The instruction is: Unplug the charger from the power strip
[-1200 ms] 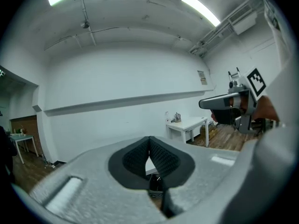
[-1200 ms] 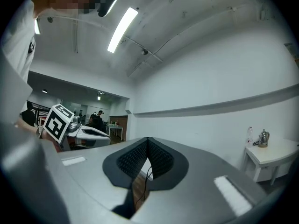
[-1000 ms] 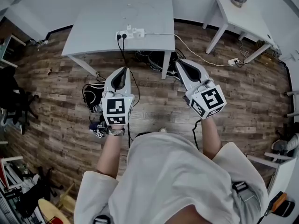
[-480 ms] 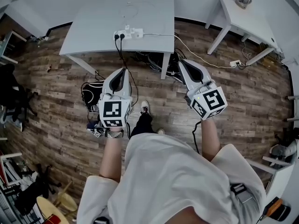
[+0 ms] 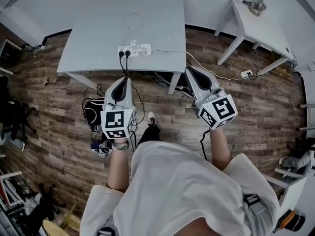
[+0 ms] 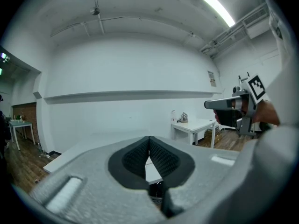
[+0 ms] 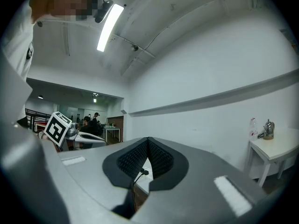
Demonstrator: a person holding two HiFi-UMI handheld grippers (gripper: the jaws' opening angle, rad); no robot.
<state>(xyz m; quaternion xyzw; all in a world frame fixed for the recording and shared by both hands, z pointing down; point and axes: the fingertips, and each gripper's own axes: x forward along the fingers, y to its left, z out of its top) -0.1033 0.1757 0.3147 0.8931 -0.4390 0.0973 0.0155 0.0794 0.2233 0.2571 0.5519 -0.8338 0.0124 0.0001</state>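
Note:
A white power strip lies near the front edge of the white table. Two black plugs sit at its left end, and a small white charger stands on it, with a thin white cable looping over the tabletop. My left gripper hangs in the air just short of the table edge, below the strip, shut and empty. My right gripper floats by the table's right front corner, pads together with nothing in them. Both point level at the far wall.
A small white side table with a metal object stands at the back right. Under the main table lie tangled cables and a black bag. Another strip lies on the wooden floor. My foot is forward.
Both grippers have moved forward toward the table, and it now sits closer in the head view. A foot has stepped forward. Both jaws stay shut.

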